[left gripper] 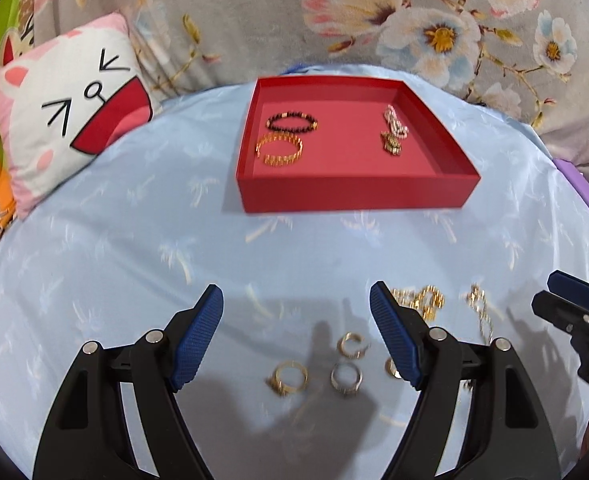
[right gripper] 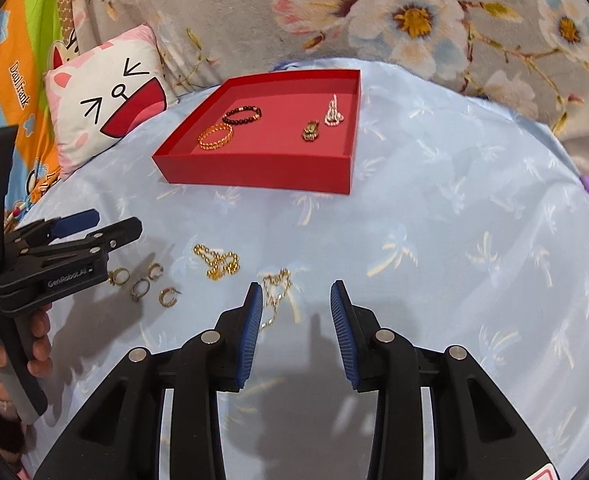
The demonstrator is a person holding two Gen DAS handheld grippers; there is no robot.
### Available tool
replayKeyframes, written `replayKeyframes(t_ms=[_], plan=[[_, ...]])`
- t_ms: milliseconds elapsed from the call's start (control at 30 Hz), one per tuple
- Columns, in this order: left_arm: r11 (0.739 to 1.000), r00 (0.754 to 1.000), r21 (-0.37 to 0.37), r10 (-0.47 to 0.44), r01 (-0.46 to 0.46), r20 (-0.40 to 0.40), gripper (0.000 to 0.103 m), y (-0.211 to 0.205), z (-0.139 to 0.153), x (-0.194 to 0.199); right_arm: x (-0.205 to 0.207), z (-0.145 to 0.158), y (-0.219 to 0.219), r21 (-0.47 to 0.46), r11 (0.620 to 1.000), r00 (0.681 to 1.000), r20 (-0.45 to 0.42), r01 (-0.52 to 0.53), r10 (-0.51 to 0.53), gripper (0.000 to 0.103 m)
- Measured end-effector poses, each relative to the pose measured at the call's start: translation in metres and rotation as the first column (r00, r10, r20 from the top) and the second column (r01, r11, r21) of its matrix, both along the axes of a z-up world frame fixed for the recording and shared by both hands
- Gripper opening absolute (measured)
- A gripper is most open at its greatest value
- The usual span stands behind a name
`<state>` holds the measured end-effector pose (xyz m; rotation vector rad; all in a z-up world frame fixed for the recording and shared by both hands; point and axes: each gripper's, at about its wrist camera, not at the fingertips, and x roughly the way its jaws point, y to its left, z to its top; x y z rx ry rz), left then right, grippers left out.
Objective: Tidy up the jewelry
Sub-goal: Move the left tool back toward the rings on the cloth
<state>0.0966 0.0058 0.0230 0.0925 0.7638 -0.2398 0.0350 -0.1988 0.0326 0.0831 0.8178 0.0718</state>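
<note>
Your left gripper (left gripper: 294, 320) hangs with its two blue pads spread wide, nothing between them touching either pad. Below and between them, on the pale blue cloth (left gripper: 134, 248), lie four small ring-shaped pieces: a gold ring (left gripper: 290, 376) at seven o'clock of the cluster, a silver-toned ring (left gripper: 346, 378) at five o'clock, a small open hoop (left gripper: 350, 344) at twelve o'clock, and a fourth hoop (right gripper: 168, 297) at three o'clock, half hidden behind your right-hand pad in the left wrist view.

Your right gripper (right gripper: 296, 300) is released too — jaws partly apart, gripping nothing. A thin gold chain (right gripper: 276, 288) lies on the cloth just inside its left pad; whether the pad touches it you cannot tell. At ten o'clock from that chain sits one bunched gold bead chain (right gripper: 218, 262). So six loose pieces lie on the cloth.

Farther off, at twelve o'clock, stands one red tray (left gripper: 358, 196) holding four pieces — a dark bead bracelet (left gripper: 292, 122) and a gold bracelet (left gripper: 280, 150) in its left half, a pale pearly piece (left gripper: 395, 120) and a small gold clump (left gripper: 391, 145) in its right half.

At ten o'clock, beyond the cloth's edge, one cat-face cushion (left gripper: 70, 120) leans against the floral fabric (left gripper: 254, 20).
</note>
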Motion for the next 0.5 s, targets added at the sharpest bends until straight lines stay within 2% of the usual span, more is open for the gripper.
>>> replayKeyframes(t_ms=[133, 267, 500], plan=[[0.999, 0.999, -0.045, -0.014, 0.012, -0.033, 0.076, 0.008, -0.010, -0.013, -0.002, -0.012, 0.000, 0.029, 1.000, 1.000, -0.027, 0.003, -0.002, 0.035], [0.997, 0.999, -0.082, -0.008, 0.006, -0.033, 0.076, 0.016, -0.016, -0.025, -0.002, -0.022, 0.004, 0.034, 0.999, 0.999, -0.045, -0.009, 0.011, 0.035], [0.999, 1.000, -0.039, -0.005, 0.006, 0.016, 0.081, 0.026, -0.017, -0.037, -0.004, -0.028, 0.019, 0.016, 0.999, 0.997, -0.051, -0.049, 0.050, 0.035]])
